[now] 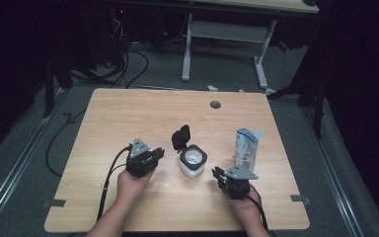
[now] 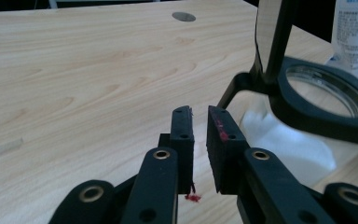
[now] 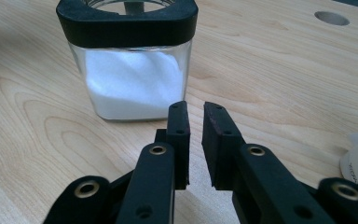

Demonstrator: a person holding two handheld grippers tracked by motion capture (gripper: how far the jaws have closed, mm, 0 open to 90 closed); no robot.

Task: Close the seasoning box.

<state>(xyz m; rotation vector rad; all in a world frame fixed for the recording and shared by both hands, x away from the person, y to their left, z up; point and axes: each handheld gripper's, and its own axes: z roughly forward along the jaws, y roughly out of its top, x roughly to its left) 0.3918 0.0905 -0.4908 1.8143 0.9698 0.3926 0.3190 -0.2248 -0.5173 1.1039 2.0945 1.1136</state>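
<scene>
— Where's the jar [image 1: 193, 162] sitting?

— Near the middle of the worktop [image 1: 128, 113], a bit toward the person's side, lid [image 1: 181, 137] flipped up at its far-left corner. White powder inside, black collar round the mouth.

— And the two grippers?

— The left gripper [image 1: 154, 155] is just left of the jar, the right gripper [image 1: 219, 174] just right and a little nearer the person. Neither touches it. Both sets of fingers [image 2: 182, 135] are drawn almost together, a thin slit between them, gripping nothing.

— Anything crowding them?

— A white and blue pouch [image 1: 246, 147] stands just behind the right gripper, well in from the right edge. The left half of the worktop is bare wood. At the back there's a round cable hole [image 1: 215, 104] near the far edge.

— The front edge?

— Both hands [image 1: 133, 183] come in over it.
</scene>
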